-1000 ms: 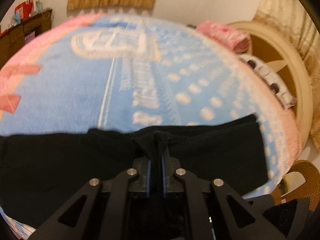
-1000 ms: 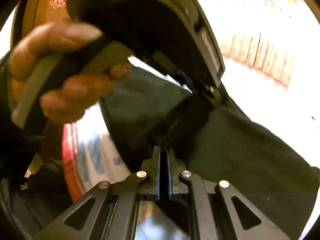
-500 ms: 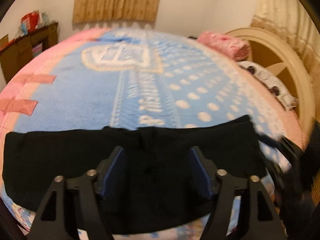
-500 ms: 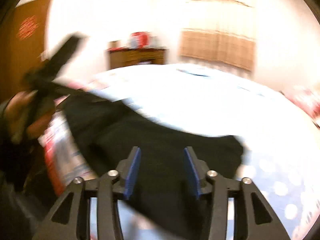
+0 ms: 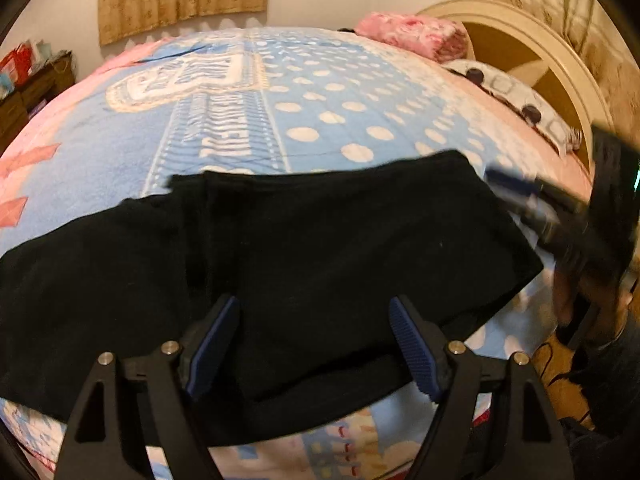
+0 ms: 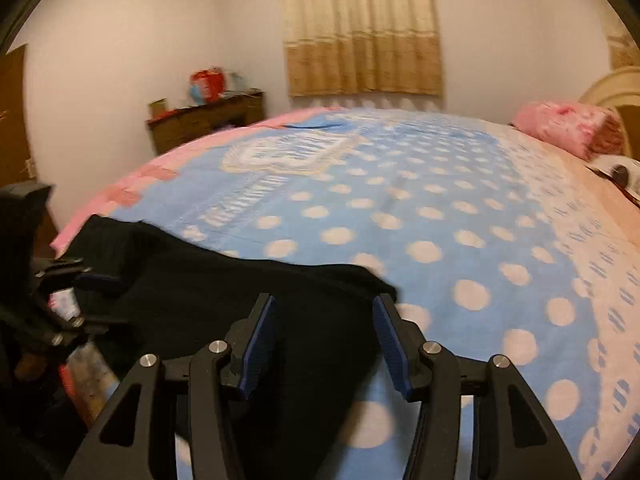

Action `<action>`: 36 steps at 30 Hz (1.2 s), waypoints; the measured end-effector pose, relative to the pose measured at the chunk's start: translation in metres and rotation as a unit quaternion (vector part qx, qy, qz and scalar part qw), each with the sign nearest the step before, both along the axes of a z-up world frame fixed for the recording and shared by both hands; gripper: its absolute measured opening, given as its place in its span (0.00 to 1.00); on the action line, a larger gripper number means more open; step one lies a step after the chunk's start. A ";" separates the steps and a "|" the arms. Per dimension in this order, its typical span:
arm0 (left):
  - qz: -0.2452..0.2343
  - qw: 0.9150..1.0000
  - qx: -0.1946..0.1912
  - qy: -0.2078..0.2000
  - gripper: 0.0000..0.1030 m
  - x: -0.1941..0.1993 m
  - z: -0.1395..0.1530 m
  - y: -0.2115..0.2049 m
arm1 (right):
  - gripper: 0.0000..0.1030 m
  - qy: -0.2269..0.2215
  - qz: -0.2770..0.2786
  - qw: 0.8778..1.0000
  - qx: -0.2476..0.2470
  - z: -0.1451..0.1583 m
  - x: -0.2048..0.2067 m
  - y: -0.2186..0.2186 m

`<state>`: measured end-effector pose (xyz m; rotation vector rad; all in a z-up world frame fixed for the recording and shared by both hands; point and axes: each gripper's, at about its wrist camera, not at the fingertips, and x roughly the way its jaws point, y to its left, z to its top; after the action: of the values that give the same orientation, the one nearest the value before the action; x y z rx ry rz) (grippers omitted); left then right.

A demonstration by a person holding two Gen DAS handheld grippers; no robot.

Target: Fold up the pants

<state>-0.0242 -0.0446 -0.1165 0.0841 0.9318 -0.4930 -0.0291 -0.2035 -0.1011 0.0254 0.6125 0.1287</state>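
Left gripper (image 5: 312,344): jaws opening, nothing pinched; pants (image 5: 280,264) lie beneath and ahead.
Pants: black, flat along near edge of bed (image 5: 320,120); long axis runs left-right.
Right gripper (image 6: 324,344): jaws opening, empty, over pants' right end.
Fold state: apparently one fold laid; layers indistinct.
Nearer hand: each by its own end.

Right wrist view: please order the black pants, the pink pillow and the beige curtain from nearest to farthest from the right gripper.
1. black pants: lying on the bed directly under the right gripper, whose jaws are opening and not pressing the cloth.
2. pink pillow: far right, at the head of the bed.
3. beige curtain: on the back wall, beyond the bed.
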 end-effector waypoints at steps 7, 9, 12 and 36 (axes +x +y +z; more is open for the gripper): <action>0.106 0.992 0.047 -0.050 0.80 0.013 0.031 0.093 | 0.57 0.015 -0.012 0.998 -0.057 -0.011 -0.004 0.016; 0.161 0.982 0.084 -0.050 0.80 0.026 0.032 0.138 | 0.57 -0.007 -0.026 0.997 -0.067 0.002 -0.013 0.019; 0.222 0.968 0.109 -0.033 0.80 0.045 0.026 0.201 | 0.57 -0.038 -0.010 0.996 -0.078 0.018 -0.025 0.037; 0.179 0.982 0.019 0.064 0.22 0.083 -0.011 0.264 | 0.57 -0.005 0.180 0.965 -0.192 -0.019 -0.005 0.193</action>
<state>0.0587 0.2190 -0.1276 -0.0821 1.0561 -0.1474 -0.0346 -0.0107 -0.1204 -0.4651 0.6186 0.3600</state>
